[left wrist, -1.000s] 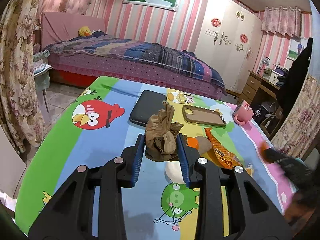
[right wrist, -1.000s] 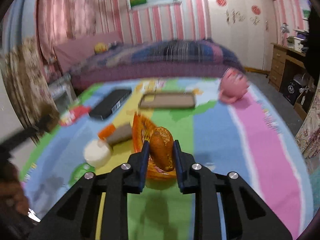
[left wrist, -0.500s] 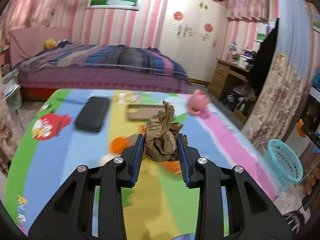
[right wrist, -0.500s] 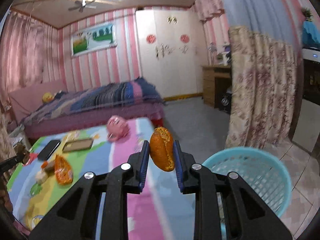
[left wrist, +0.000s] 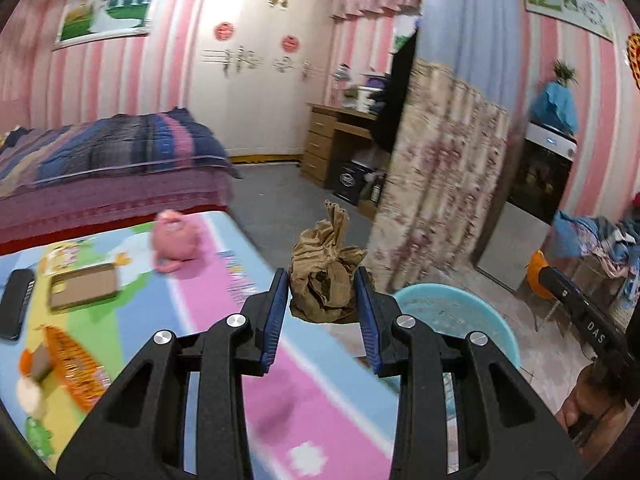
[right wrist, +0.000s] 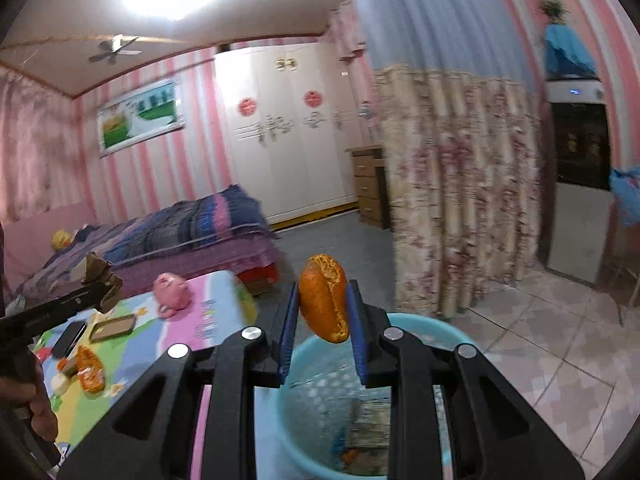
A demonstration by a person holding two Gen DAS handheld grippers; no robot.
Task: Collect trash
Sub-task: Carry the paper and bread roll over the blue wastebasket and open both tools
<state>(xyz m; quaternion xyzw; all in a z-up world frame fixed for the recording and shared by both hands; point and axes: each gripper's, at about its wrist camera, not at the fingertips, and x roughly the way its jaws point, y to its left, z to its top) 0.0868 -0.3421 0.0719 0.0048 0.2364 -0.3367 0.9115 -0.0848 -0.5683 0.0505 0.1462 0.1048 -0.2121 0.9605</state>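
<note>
My left gripper (left wrist: 322, 300) is shut on a crumpled brown paper bag (left wrist: 326, 276), held in the air past the table's right edge, with the light blue basket (left wrist: 460, 316) just beyond and to its right. My right gripper (right wrist: 323, 312) is shut on an orange-brown bun (right wrist: 325, 298), which hangs over the same blue basket (right wrist: 316, 396); some trash lies at its bottom. In the right wrist view the left gripper with the paper bag (right wrist: 100, 278) shows at the far left.
The table with the cartoon cloth (left wrist: 224, 280) carries a pink piggy toy (left wrist: 174, 240), a phone case (left wrist: 82, 286), a black phone (left wrist: 16, 304) and an orange snack wrapper (left wrist: 72, 364). A floral curtain (right wrist: 460, 208) hangs behind the basket. Tiled floor lies to the right.
Both grippers swung right from over the table toward the blue basket, still gripping the bag and the bun. The right one now hangs over the basket; the left has passed the table edge.
</note>
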